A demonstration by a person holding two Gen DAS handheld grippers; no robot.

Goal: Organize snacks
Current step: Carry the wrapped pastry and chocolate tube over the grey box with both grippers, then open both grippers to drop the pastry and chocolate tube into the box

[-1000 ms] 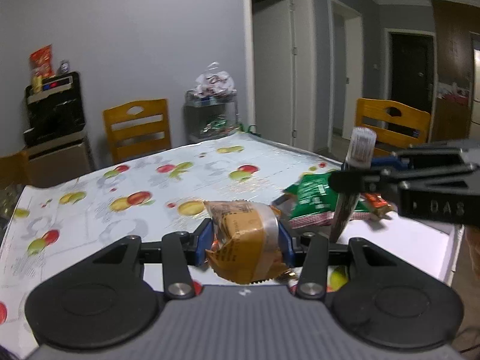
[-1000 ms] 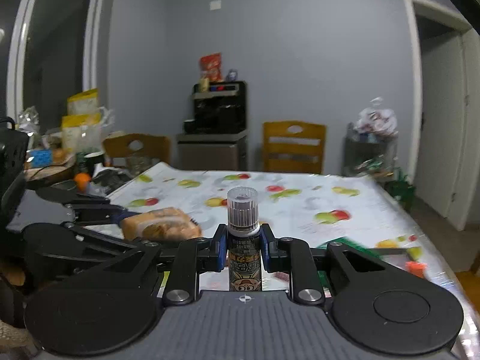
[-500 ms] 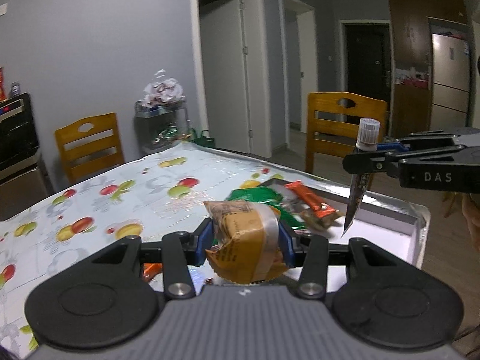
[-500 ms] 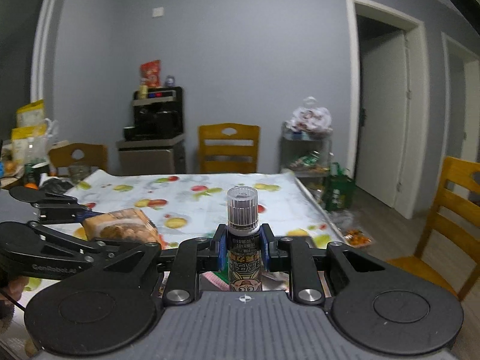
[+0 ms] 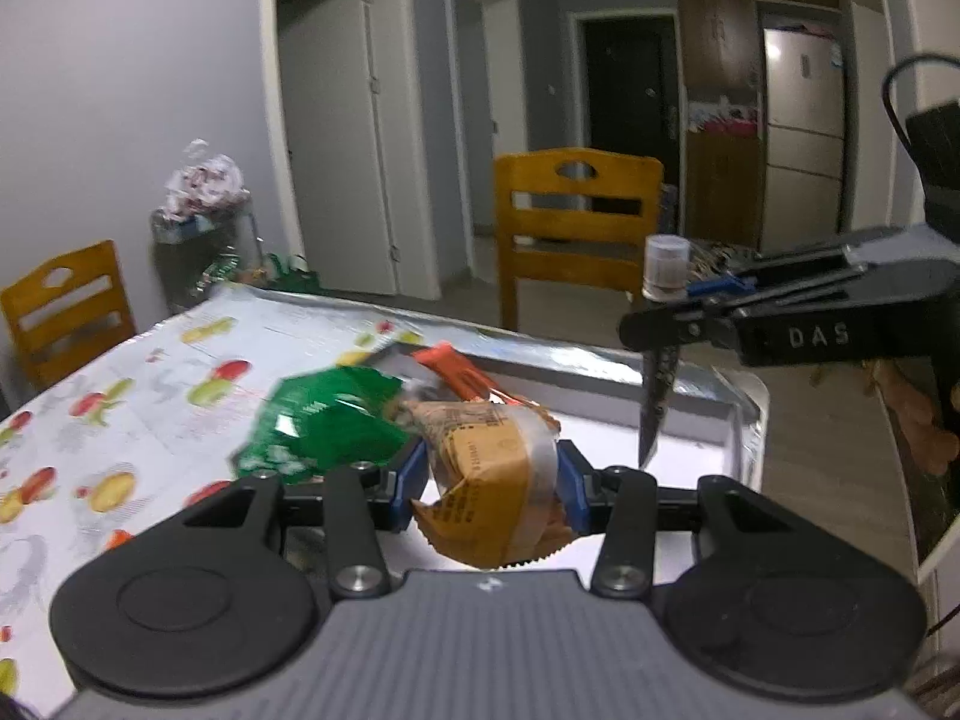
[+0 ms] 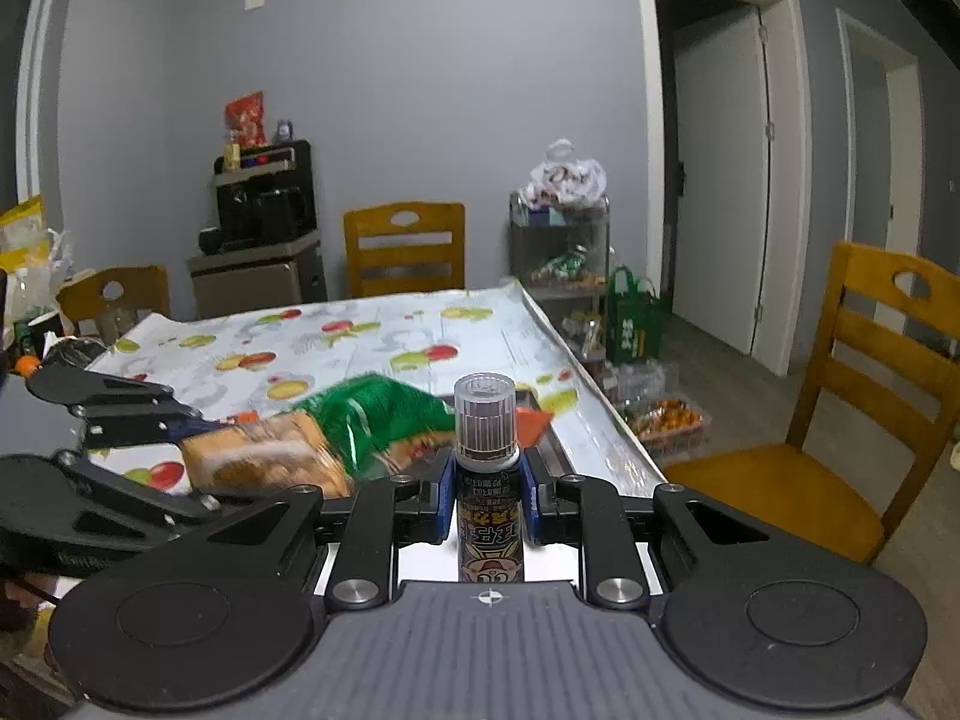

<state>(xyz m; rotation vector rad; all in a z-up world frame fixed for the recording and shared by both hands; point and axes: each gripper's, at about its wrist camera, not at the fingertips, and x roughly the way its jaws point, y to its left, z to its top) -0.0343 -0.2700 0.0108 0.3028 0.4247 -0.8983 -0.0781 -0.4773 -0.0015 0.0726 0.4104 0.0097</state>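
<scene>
My left gripper is shut on an orange-brown snack packet, held over a white tray at the table's corner. In that tray lie a green bag and an orange-red wrapper. My right gripper is shut on a slim dark snack tube with a clear cap; the left wrist view shows this tube hanging upright above the tray's right part. In the right wrist view the left gripper with its packet sits to the left, beside the green bag.
The table wears a fruit-print cloth. Wooden chairs stand past the tray's corner, another chair at the far side. A wire rack with bags is by the wall, and a snack box lies on the floor.
Both grippers have swung across the table to the tray corner and sunk slightly, each still holding its snack. The tray, green bag and orange wrapper now sit close beneath them.
</scene>
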